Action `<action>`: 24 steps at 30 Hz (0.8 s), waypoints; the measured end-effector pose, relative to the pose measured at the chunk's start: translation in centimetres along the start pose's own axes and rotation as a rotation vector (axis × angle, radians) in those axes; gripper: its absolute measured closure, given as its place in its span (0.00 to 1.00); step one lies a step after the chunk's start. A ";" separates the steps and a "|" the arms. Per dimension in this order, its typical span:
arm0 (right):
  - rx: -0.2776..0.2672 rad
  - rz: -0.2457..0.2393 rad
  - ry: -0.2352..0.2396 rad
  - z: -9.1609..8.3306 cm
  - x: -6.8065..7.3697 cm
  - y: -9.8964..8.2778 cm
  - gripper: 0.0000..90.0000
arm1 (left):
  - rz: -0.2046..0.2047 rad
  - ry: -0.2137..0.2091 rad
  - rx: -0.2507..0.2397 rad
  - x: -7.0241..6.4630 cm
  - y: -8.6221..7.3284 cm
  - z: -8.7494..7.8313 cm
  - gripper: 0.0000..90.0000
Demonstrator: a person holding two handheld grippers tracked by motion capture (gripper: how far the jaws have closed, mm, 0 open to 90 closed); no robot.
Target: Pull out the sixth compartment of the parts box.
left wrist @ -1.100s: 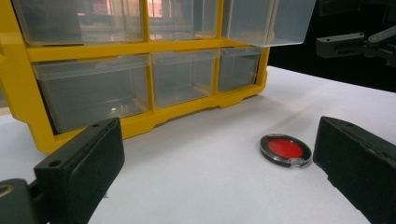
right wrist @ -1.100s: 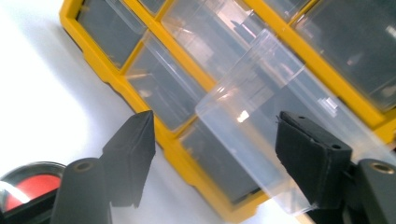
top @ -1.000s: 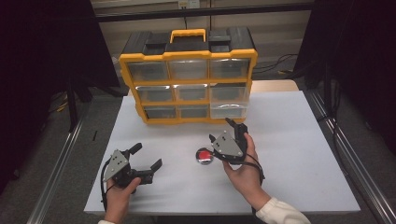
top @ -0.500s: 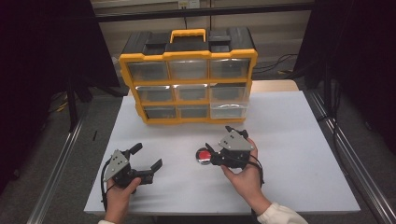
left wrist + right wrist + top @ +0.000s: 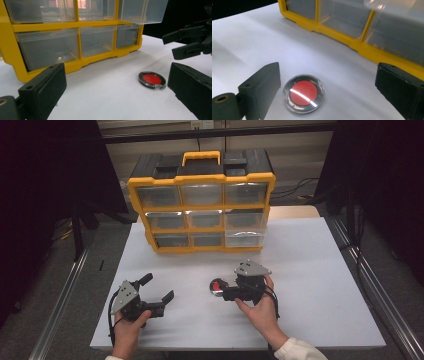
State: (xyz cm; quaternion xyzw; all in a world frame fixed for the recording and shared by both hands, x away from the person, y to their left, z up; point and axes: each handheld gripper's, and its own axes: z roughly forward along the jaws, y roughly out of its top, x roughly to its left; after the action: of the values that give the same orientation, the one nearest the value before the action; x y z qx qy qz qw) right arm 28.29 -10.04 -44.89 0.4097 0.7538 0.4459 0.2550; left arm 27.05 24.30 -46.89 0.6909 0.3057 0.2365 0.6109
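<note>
**White table, yellow drawer cabinet, red disc between open jaws**

White sheet material covers the rectangular table (image 5: 310, 270), which stands in a dark room with black curtains at both sides and metal rails along the floor. At the far edge stands a yellow plastic organiser cabinet with clear drawers and a black top with a yellow carry handle (image 5: 202, 210). Its right-hand middle drawer (image 5: 245, 220) is pulled out past the others.

A small round clear-plastic case with a red disc inside (image 5: 303, 93) lies flat on the table, in front of the cabinet and well apart from it.

The right gripper (image 5: 225, 292) is held low by the person's right hand (image 5: 260, 307), pointing left across the table. Its jaws stand wide, with the round case near the left-hand jaw in the right gripper view; no contact is visible.

The left gripper (image 5: 157, 292) is held in the left hand (image 5: 127, 325) near the table's front edge, angled toward the cabinet, jaws wide and empty.

No legible writing or brand marks are visible.
</note>
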 end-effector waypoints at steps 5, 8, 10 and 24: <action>0.040 0.018 0.032 0.7 -0.1 -0.6 0.07 | -0.002 -0.004 0.001 -0.1 0.0 0.0 0.02; 0.053 0.026 0.037 1.1 -0.2 -0.8 0.08 | 0.000 0.003 0.003 0.0 0.0 0.0 0.02; 0.062 0.024 0.048 1.4 -0.3 -1.0 0.10 | 0.000 0.006 0.003 0.0 0.0 0.0 0.02; 0.172 0.014 0.141 3.6 -0.2 -1.9 0.22 | -0.004 -0.006 -0.001 0.0 0.0 0.0 0.02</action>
State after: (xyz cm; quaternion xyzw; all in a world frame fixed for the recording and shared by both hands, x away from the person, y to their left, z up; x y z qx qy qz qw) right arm 30.37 -9.04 -48.22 0.4031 0.8026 0.4089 0.1621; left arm 27.01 24.30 -46.91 0.6908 0.3048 0.2334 0.6127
